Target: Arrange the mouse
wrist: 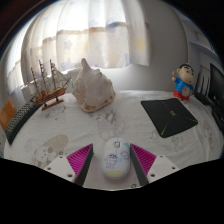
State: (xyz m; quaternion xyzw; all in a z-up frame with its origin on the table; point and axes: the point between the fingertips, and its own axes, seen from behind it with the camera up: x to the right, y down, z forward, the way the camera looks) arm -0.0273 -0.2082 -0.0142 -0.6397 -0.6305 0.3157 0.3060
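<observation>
The gripper [116, 162] is spread, and the mouse [115, 158] lies between its two fingers on the table [60, 140], white with a small dark mark on its back. The pink pads [82, 160] flank it on either side; whether they touch its sides cannot be told, though a sliver of gap seems to show on each, so it reads as framed rather than pinched. Ahead and to the right lies a dark mat [170, 115], the likeliest place for the mouse, well apart from it. Farther ahead stands a shell [90, 88], a model ship [45, 85] off to the left, and a toy figure [183, 82] beyond the mat. By the look of it the task is early: the mouse is reached but not yet gripped or moved, and closing, carrying and setting down remain.
</observation>
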